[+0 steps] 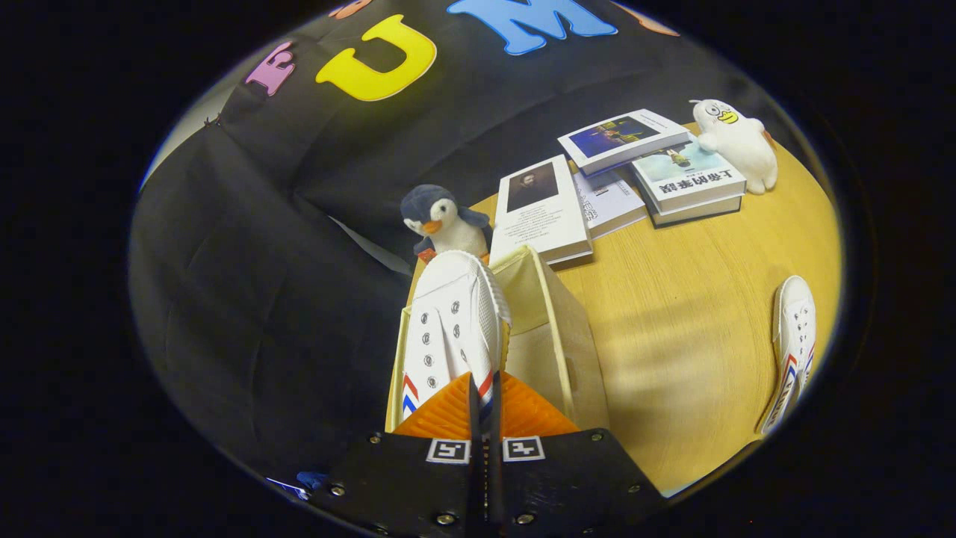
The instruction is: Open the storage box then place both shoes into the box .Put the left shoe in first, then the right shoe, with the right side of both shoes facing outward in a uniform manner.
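Tongs [484, 407] clenched on white canvas lace-up shoe [452, 329] above open beige fabric storage box [556, 336]; risk of snagging the rim, tipping it off the desk [694, 314].

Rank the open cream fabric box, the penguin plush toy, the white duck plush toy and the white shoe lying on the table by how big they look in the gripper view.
1. Open cream fabric box, nearest the tool, which helps.
2. White shoe lying on the wooden table.
3. and 4. White duck plush toy and penguin plush toy: too alike to rank.
The tool is shut on the other white shoe.
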